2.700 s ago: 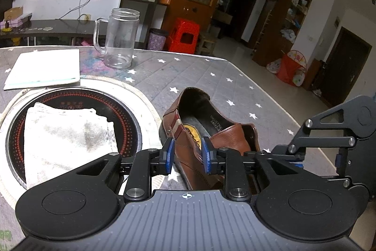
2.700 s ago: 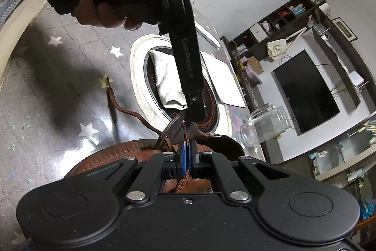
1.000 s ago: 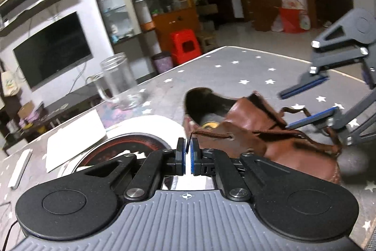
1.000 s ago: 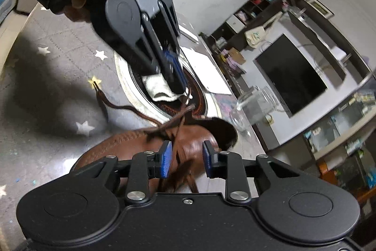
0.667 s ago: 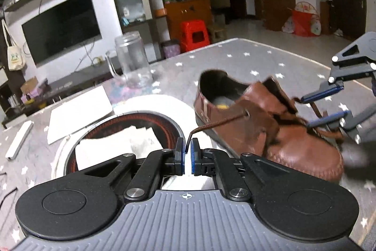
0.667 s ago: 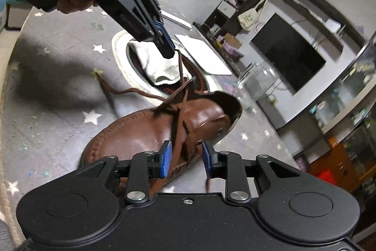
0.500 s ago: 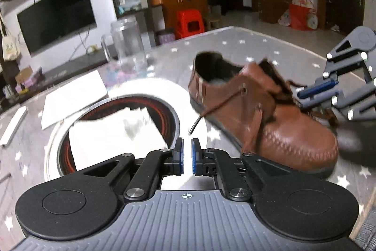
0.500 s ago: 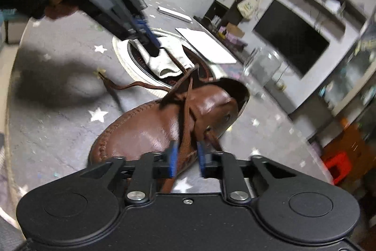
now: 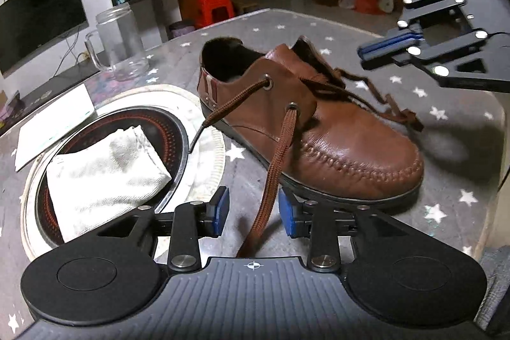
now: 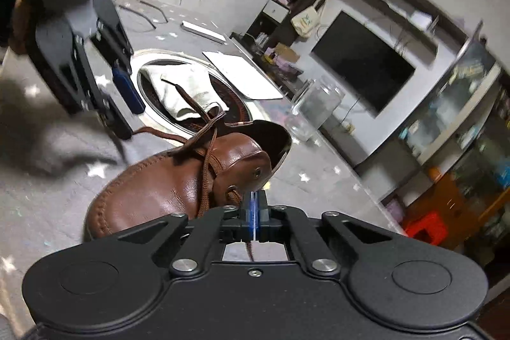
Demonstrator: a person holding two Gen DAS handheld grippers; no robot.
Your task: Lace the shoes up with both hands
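Observation:
A brown leather shoe (image 9: 322, 129) lies on the star-patterned table, toe to the right; it also shows in the right wrist view (image 10: 178, 184). A brown lace (image 9: 274, 177) hangs from a near eyelet and passes between the fingers of my left gripper (image 9: 253, 211), which is open and not pinching it. Another lace end (image 9: 223, 110) trails onto the round cooktop. My right gripper (image 10: 254, 211) is shut on a lace strand (image 10: 248, 247) at the shoe's far side; from the left wrist view it (image 9: 387, 51) hovers above the toe.
A round cooktop (image 9: 108, 145) with a white cloth (image 9: 105, 177) sits left of the shoe. A glass mug (image 9: 119, 42) and white paper (image 9: 51, 123) stand behind. The table's edge (image 9: 497, 148) runs close on the right.
My left gripper let go of the lace end and opened, now straddling the other lace. My right gripper closed from open onto a lace strand beside the shoe.

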